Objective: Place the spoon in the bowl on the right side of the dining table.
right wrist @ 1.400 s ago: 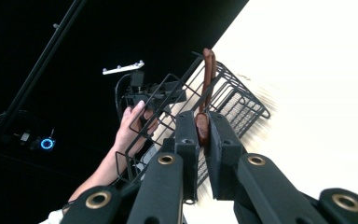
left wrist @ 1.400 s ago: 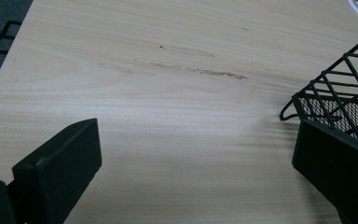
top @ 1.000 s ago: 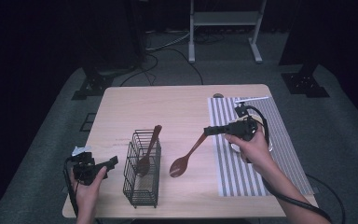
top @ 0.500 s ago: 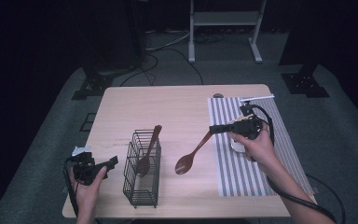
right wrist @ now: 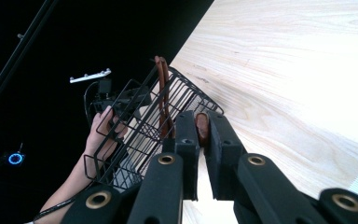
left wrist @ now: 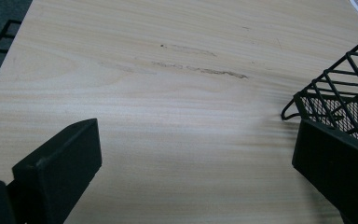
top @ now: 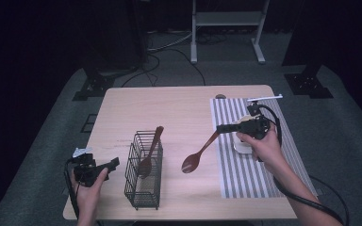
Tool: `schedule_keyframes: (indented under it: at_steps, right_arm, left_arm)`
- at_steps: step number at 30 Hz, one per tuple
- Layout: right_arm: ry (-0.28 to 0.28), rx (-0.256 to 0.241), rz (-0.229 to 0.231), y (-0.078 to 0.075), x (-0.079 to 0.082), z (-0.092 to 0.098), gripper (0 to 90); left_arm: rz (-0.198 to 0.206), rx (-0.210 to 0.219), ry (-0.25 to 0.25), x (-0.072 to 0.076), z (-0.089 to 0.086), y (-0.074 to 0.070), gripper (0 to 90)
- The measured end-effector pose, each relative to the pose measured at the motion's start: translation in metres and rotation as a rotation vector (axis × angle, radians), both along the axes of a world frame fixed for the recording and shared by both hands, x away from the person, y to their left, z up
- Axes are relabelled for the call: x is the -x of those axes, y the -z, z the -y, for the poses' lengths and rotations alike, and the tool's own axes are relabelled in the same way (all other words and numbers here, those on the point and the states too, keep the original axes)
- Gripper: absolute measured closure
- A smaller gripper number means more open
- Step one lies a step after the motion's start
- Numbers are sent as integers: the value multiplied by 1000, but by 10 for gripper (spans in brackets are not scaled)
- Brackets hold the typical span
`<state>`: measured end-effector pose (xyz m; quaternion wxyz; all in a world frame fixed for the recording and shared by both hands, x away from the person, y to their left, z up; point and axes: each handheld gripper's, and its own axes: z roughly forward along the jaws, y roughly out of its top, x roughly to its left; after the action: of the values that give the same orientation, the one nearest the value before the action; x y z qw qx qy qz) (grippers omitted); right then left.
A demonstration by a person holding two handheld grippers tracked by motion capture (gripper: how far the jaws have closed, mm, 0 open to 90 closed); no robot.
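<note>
At centre frame in the high view, the right tool (top: 222, 128) clamps a wooden spoon (top: 197, 157) by its handle above the surface (top: 179, 108), short of the wire basket (top: 143, 186) at lower left, where one spoon (top: 149, 155) already stands. The left tool (top: 113, 163) waits, jaws apart.

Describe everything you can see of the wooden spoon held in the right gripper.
The wooden spoon is dark reddish-brown, with an oval bowl and a slim, slightly curved handle. It looks like polished wood. The right gripper has its fingers shut on the handle's end, as the right gripper view shows. In the high view the spoon slants down and left from the gripper, bowl lowest, over bare table between the wire basket and the striped mat. Whether the bowl touches the table cannot be told.
</note>
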<state>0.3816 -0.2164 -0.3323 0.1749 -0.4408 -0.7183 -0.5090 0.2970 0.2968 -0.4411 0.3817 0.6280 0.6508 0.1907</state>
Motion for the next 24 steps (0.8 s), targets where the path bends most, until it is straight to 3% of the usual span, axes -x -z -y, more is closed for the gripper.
schedule_keyframes:
  at_steps: [24]
  right_arm:
    - [73, 28, -10, 7, -5, 27, 833]
  left_arm:
    - [-1, -3, 0, 0, 0, 0, 2]
